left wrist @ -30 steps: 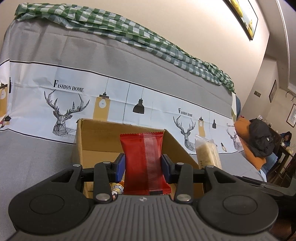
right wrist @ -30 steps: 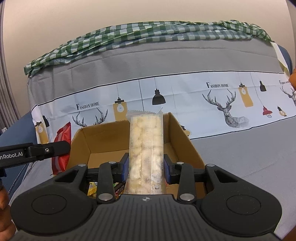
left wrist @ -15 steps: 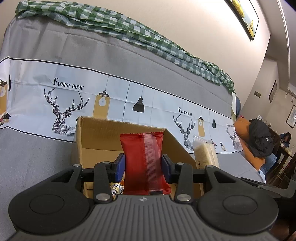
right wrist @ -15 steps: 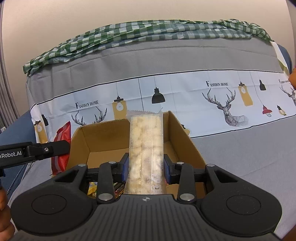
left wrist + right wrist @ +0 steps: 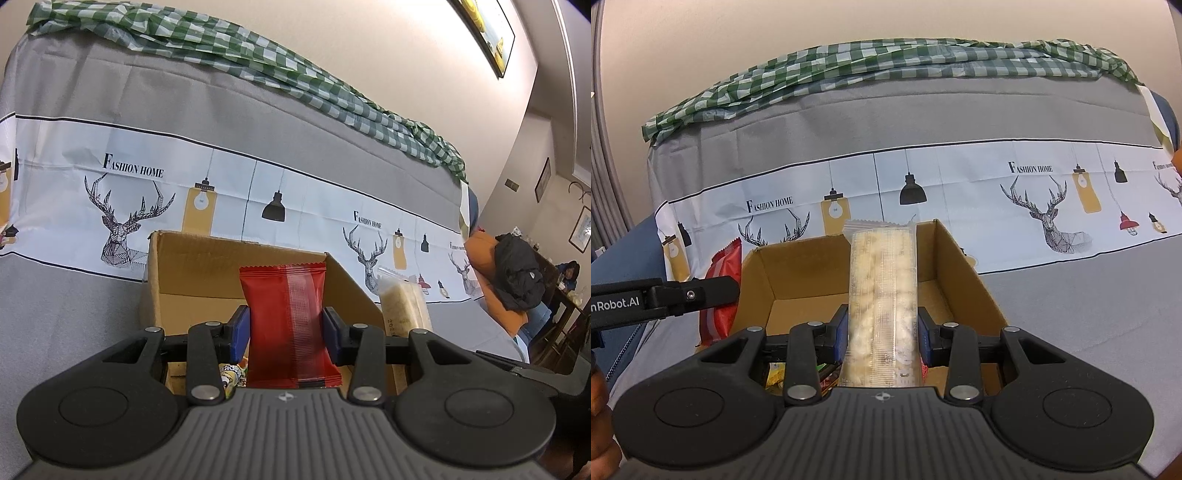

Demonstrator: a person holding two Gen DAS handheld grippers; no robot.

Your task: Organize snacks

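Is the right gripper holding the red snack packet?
No, the right gripper is shut on a clear packet of pale snacks; the red packet sits in the left gripper.

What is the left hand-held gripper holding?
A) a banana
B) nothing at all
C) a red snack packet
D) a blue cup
C: in the left wrist view, the blue pads of the left hand-held gripper press on both sides of a red snack packet, held upright over the open cardboard box.
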